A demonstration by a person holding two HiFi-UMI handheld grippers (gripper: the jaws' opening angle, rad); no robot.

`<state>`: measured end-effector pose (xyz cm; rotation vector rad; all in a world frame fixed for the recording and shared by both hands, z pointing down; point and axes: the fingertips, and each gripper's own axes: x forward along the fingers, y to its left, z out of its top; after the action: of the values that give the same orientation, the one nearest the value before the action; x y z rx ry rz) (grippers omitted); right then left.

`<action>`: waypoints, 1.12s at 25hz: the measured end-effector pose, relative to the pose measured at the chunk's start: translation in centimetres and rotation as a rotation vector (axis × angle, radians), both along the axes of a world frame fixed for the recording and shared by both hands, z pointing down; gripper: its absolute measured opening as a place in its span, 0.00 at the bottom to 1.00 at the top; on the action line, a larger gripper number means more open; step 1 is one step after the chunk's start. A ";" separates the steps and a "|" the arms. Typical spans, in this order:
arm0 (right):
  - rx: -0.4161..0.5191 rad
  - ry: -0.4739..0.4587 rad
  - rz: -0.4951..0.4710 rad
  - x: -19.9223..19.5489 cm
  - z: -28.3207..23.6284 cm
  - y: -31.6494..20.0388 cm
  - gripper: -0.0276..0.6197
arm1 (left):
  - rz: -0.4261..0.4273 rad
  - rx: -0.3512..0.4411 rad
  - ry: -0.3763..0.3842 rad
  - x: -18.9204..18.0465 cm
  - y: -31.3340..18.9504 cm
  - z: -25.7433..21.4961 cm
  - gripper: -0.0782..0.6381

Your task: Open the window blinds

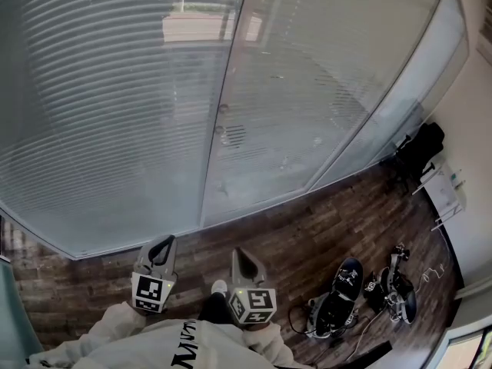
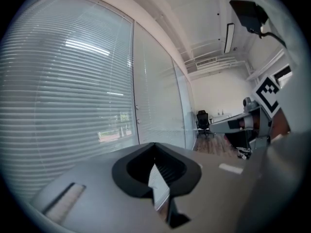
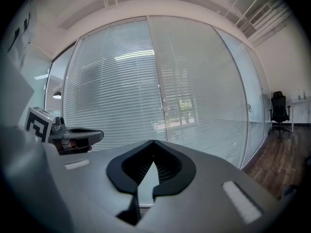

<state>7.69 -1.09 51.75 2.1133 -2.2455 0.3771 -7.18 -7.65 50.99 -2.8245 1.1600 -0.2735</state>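
Blinds (image 1: 108, 121), shut, are hanging behind glass (image 1: 307, 91) ahead; left gripper (image 1: 160, 246) and right gripper (image 1: 240, 257), both closed and empty, are pointing there, risking bumping that glass instead of gripping anything.

**A:** What closes the room in?

**B:** A long glass wall (image 1: 323, 75) of tall panels. The window blinds (image 1: 92, 114) are down across it with their slats shut. Pale daylight and a little green show faintly through.

**A:** And the floor?

**B:** Dark wooden planks (image 1: 292, 237). Some dark gear (image 1: 346, 294) with loose cables lies on them at the right.

**A:** Any furniture?

**B:** A black office chair (image 3: 279, 107) stands at the far end, beside a white counter (image 3: 302, 101) and near a plain white wall (image 2: 218, 93).

**A:** Lighting?

**B:** A long bright strip lamp (image 2: 229, 38) is up under the white ceiling (image 2: 194, 18), with a vent grille (image 2: 209, 62) lower down.
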 end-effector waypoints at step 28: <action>0.001 -0.036 -0.125 9.5 -0.6 -13.0 0.05 | -0.106 0.016 -0.047 9.1 -10.9 -1.9 0.11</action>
<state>17.24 -14.05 51.13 1.9698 -2.3826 0.4109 1.92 -18.53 49.09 -2.7318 1.2987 -0.3333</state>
